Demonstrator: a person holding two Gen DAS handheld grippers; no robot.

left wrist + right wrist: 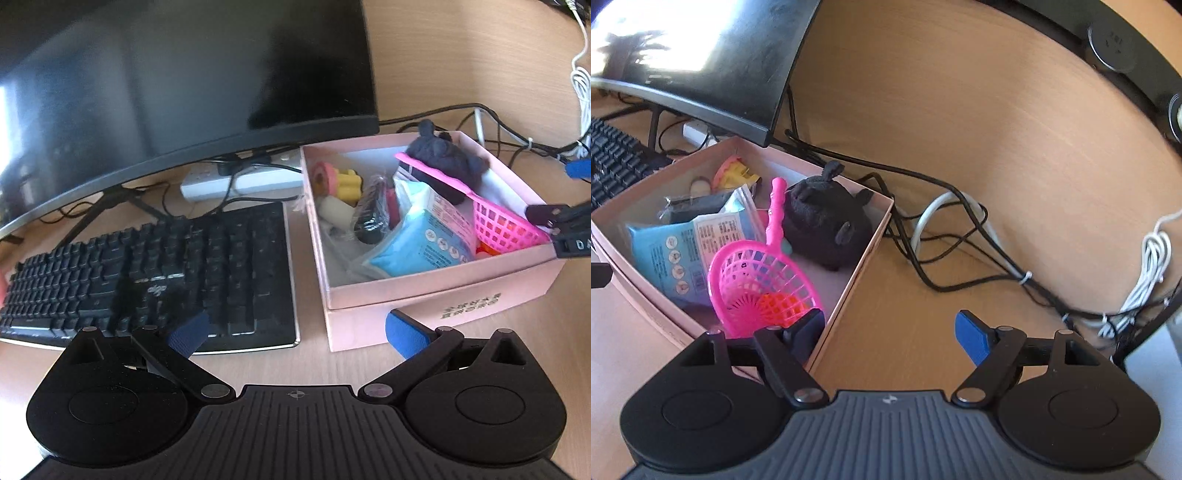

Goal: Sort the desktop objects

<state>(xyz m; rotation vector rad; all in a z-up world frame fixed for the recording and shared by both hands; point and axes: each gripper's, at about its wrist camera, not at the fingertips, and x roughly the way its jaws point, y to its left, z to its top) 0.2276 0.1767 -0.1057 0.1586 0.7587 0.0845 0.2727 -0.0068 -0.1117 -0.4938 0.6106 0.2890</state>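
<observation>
Pink cardboard forms the open box [443, 291] that stands on the wooden surface [306, 365] just right of the black keyboard [147, 273], with the dark monitor [184, 74] behind both. Inside the box lie a pink plastic scoop net [757, 280], a black plush toy [827, 225] in the far corner, a blue packet [413, 243], a yellow toy [349, 184] and a dark wrapped item [369, 218]. An orange ball [775, 304] shows through the net's mesh.

The left claw [295, 332] hangs released above the surface, one blue pad over the keyboard's near right corner and the other in front of the box's near wall; nothing sits between them. The right claw [892, 332] is also released and empty, straddling the box's corner: its left finger [809, 328] is inside the box just beside the net's rim, its right finger [971, 332] outside over bare wood. A tangle of black and white cables [960, 236] lies beyond the box against the wall.
</observation>
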